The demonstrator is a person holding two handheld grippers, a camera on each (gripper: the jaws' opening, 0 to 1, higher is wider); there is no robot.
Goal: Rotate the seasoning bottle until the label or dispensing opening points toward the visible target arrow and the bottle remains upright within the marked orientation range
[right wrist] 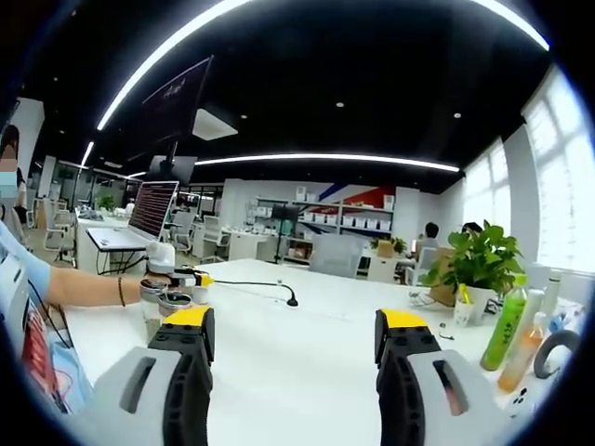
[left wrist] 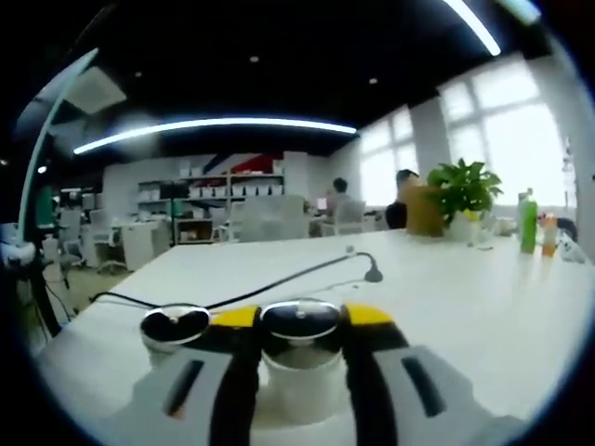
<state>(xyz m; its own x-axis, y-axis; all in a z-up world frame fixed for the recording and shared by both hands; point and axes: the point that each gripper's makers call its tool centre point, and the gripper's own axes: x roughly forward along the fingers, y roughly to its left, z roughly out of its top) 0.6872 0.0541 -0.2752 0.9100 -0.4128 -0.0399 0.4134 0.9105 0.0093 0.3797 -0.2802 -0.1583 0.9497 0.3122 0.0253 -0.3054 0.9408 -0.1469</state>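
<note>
A: What is the left gripper (left wrist: 299,346) doing?

B: Its yellow-tipped jaws clasp a white seasoning bottle (left wrist: 299,367) upright on the white table (left wrist: 483,307), likely to turn it. A second bottle (left wrist: 174,327) stands just beside it.

A: The right gripper (right wrist: 296,346)?

B: Spread wide, holding nothing, well apart.

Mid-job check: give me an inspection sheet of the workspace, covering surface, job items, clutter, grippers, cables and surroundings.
Surface: white table, bare in front of the right gripper.
Job's things: two chrome-lidded seasoning bottles side by side; target arrow: nothing seen.
Clutter: potted plant, green bottle, orange bottle at the table's far side.
Grippers: left gripper closed around one bottle; right gripper open, holding nothing.
Cables: black cable running across the table behind the bottles.
Surroundings: open office with shelving, windows, seated people.
</note>
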